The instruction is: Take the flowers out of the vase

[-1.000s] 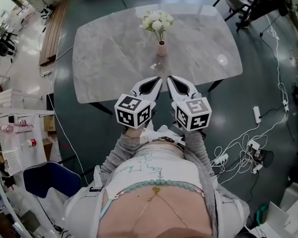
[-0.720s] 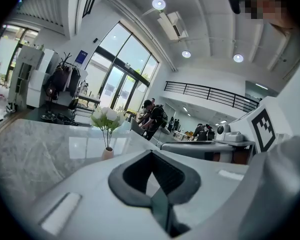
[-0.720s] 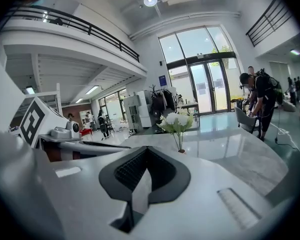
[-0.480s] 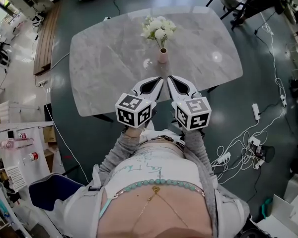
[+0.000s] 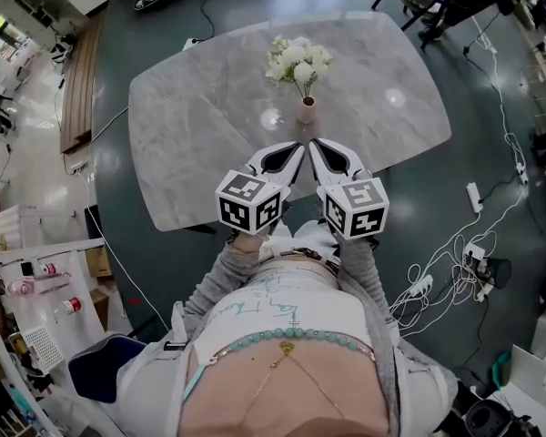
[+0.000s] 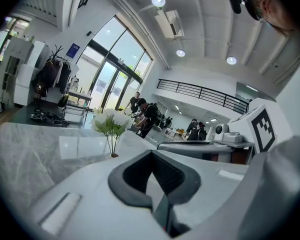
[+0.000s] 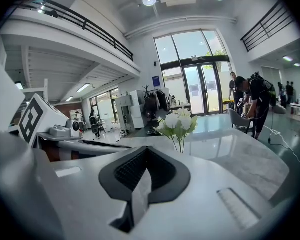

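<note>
Two grippers, both closed, both empty. The left gripper and the right gripper ride side by side in front of the person, tips angled toward each other. Each gripper's own view shows its jaws pressed together with nothing between them.

Over the last second the marble table slides closer in the head view, and the vase comes with it. It now stands nearer the fingertips than a second ago, while the grippers keep the same pose. That reads as the person stepping up to the table: an approach, with the grab not yet begun. Nothing has been touched, and the flowers are in the vase.

The vase is small, pinkish and narrow-necked. It stands upright on the table, straight ahead of the gap between the two pairs of fingertips and clear of both. The bunch is white blooms with pale green leaves on thin green stems that gather into the neck. From the left gripper view the flowers rise beyond the jaws, a little to the left; from the right gripper view they stand just right of centre.

Both sets of jaws will have to open before anything is taken. A vase that slim looks easy to tip, so steadying it while the stems are lifted seems wise.
</note>
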The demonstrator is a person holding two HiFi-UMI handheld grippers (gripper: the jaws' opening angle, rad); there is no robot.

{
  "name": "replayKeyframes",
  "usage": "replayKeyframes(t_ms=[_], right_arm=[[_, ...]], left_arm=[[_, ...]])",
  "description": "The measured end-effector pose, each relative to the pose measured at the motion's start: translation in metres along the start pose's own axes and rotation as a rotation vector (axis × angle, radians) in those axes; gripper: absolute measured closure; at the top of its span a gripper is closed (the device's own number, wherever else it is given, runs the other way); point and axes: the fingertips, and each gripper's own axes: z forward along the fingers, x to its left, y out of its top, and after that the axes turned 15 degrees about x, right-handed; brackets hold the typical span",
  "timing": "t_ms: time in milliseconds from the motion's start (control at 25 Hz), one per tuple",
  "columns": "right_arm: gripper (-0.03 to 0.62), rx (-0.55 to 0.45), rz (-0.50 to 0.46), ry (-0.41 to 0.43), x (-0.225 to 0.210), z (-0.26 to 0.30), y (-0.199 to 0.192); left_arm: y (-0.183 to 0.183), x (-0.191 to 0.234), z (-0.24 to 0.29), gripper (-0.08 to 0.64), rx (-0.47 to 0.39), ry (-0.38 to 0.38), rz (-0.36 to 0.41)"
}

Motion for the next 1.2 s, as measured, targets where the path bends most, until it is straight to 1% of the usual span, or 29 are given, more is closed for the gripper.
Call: replayKeyframes(t_ms=[200, 400, 600, 960, 1200], right_arm=[[0.566, 0.007, 0.002, -0.002, 0.001, 0.009, 0.004], [0.566, 0.013, 0.001, 0.003, -0.003, 0.014, 0.009], [0.566, 0.017, -0.004, 0.028, -0.02, 0.024, 0.018], [0.566, 0.022, -0.051, 0.097, -0.052, 0.038, 0.047], [0.566, 0.037, -0.078, 0.132, -0.077, 0.044, 0.061]], left_arm=[[0.002, 0.011, -0.002, 0.56, 0.001, 0.001, -0.008], [0.004, 0.02, -0.002, 0.56, -0.001, 0.02, -0.028], [0.015, 0.033, 0.008, 0.56, -0.013, 0.059, -0.05], [0.045, 0.051, 0.027, 0.56, -0.054, 0.153, -0.103], [0.062, 0.055, 0.047, 0.56, -0.059, 0.195, -0.122]])
